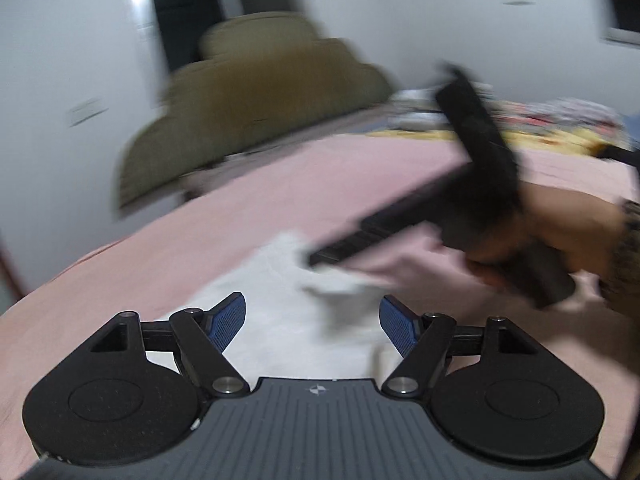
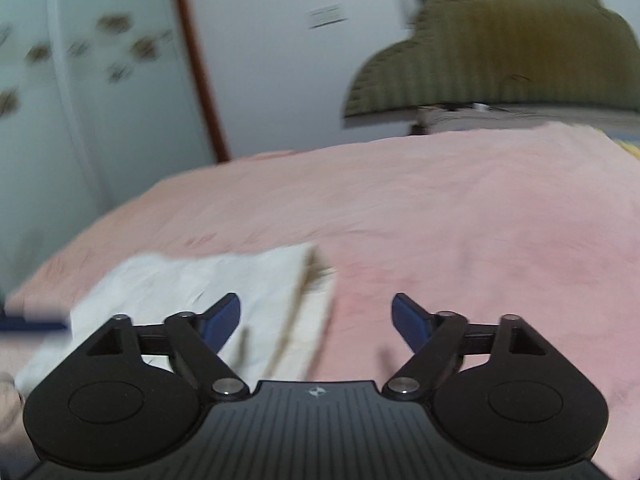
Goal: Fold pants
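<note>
Tools, left [image 1: 312, 320] and right [image 2: 316, 320], tilt down over white pants [image 2: 192, 284], both spread wide, nothing between them.

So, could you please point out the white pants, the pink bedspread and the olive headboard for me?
white pants [image 2: 180, 292], right wrist view, on the flat folded top layer.
pink bedspread [image 2: 460, 220], right wrist view, on bare cloth right of the pants.
olive headboard [image 1: 256, 92], left wrist view, on its padded middle.

Black grippers, blue ribbed fingers [image 1: 228, 320], silver screws, patterned sleeve [image 1: 630, 248]
</note>
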Action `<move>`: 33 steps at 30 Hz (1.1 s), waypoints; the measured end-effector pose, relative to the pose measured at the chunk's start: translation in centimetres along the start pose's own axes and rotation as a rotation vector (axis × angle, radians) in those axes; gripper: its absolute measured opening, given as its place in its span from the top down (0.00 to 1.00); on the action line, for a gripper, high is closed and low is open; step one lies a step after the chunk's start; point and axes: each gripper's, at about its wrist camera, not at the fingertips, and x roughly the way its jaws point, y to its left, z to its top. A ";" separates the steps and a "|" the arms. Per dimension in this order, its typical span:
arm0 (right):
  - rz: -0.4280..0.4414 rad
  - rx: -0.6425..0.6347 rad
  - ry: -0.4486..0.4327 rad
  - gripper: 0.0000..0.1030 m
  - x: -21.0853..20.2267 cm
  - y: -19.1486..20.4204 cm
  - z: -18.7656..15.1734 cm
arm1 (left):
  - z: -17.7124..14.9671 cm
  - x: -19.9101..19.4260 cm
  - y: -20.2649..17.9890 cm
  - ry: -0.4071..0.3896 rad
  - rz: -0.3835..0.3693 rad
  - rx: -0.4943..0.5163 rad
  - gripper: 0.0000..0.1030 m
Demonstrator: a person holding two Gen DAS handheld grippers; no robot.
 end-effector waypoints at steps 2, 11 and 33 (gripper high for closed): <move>-0.011 -0.089 0.047 0.18 0.8 1.4 -0.6 | -0.5 0.8 2.0 0.061 0.064 -0.067 0.25; -0.119 -0.058 0.089 0.06 0.7 -0.4 -1.2 | -2.6 0.7 8.7 0.150 0.073 -0.295 0.24; 0.284 0.080 0.217 0.04 5.7 -0.8 -0.9 | -8.4 3.4 18.9 0.236 -0.118 -0.881 0.19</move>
